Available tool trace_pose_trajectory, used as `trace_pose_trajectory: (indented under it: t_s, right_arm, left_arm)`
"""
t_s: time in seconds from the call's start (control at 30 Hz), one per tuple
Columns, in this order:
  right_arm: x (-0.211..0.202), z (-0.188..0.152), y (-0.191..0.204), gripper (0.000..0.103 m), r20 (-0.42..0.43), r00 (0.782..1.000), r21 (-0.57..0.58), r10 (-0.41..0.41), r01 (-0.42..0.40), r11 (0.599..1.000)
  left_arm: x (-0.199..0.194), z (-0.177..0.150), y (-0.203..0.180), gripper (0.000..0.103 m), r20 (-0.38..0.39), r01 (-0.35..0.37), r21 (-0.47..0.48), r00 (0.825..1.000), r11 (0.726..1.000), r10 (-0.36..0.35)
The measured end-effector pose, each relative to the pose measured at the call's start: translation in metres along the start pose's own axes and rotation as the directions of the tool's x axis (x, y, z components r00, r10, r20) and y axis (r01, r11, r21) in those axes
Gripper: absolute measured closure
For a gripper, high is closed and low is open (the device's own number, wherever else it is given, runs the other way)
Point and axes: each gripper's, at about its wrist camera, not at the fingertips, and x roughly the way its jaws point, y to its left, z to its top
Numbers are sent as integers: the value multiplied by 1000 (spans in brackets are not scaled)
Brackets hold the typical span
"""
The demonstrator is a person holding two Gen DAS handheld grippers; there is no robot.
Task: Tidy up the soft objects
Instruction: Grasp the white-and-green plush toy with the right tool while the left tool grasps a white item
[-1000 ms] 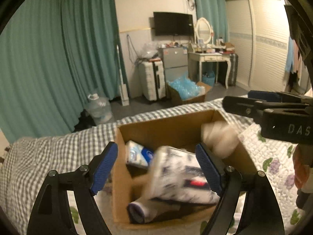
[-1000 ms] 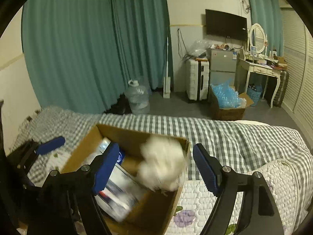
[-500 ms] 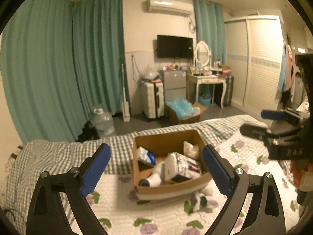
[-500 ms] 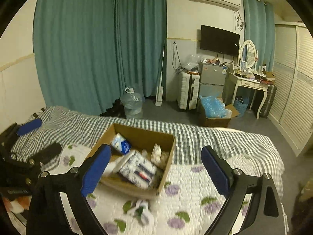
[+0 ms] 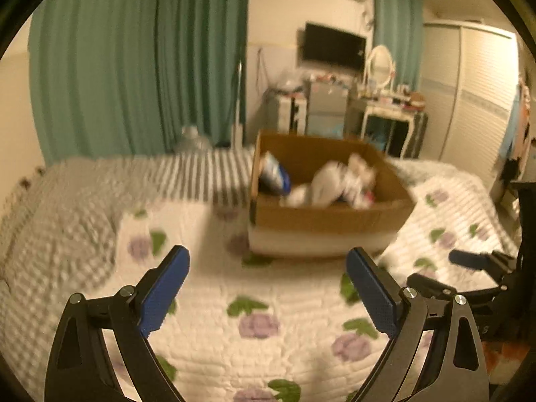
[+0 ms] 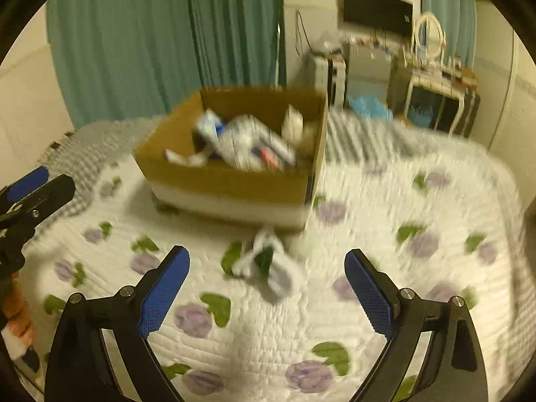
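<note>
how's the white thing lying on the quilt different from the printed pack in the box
The white thing lies loose on the quilt, in front of the cardboard box; the printed pack sits inside it among other items. The white thing looks smaller and limp, while the pack looks fuller, with blue and red print. Both are pale, soft-looking and blurred.

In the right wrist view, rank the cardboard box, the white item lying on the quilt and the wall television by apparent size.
1. cardboard box
2. white item and television: look alike, and nearness favours the item, so unranked.
</note>
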Motion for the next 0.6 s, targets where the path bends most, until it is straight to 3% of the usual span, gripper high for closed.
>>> trace_pose_trajectory:
  t_s: [0.13, 0.33, 0.6]
  right_arm:
    - [44, -21, -5, 9, -103, 995, 39, -5, 9, 999]
    - [73, -21, 3, 9, -136, 989, 16, -60, 63, 998]
    - [108, -18, 3, 11, -198, 968, 39, -153, 163, 986]
  left_arm:
    - [32, -24, 6, 7, -76, -17, -23, 997, 1000, 15]
    - [58, -41, 6, 7, -148, -38, -5, 988, 999, 37]
    - [61, -43, 4, 7, -147, -31, 0, 989, 1000, 31]
